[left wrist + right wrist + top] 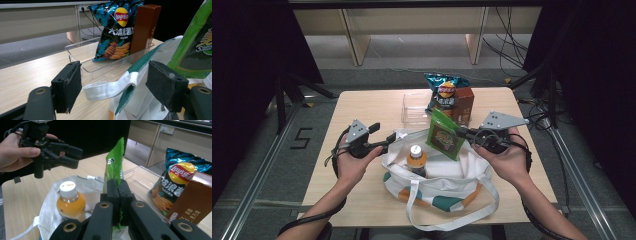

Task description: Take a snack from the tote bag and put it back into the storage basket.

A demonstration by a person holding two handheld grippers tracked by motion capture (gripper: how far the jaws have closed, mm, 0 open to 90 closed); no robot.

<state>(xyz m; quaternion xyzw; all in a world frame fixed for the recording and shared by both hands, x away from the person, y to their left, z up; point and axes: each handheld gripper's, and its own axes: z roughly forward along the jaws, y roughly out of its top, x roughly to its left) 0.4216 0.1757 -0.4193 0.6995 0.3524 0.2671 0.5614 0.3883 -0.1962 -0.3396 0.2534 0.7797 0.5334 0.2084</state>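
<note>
A white tote bag with green and orange trim lies open on the table, an orange juice bottle standing inside it. My right gripper is shut on the edge of a green snack packet and holds it upright over the bag's mouth. In the right gripper view the pads pinch the green packet above the bottle. My left gripper stands open at the bag's left rim. In the left gripper view the white bag strap lies between the pads, untouched.
A clear plastic tray sits behind the bag, with a blue Lay's chip bag and a brown box standing at its right end. The table has bare wood at the left and right sides.
</note>
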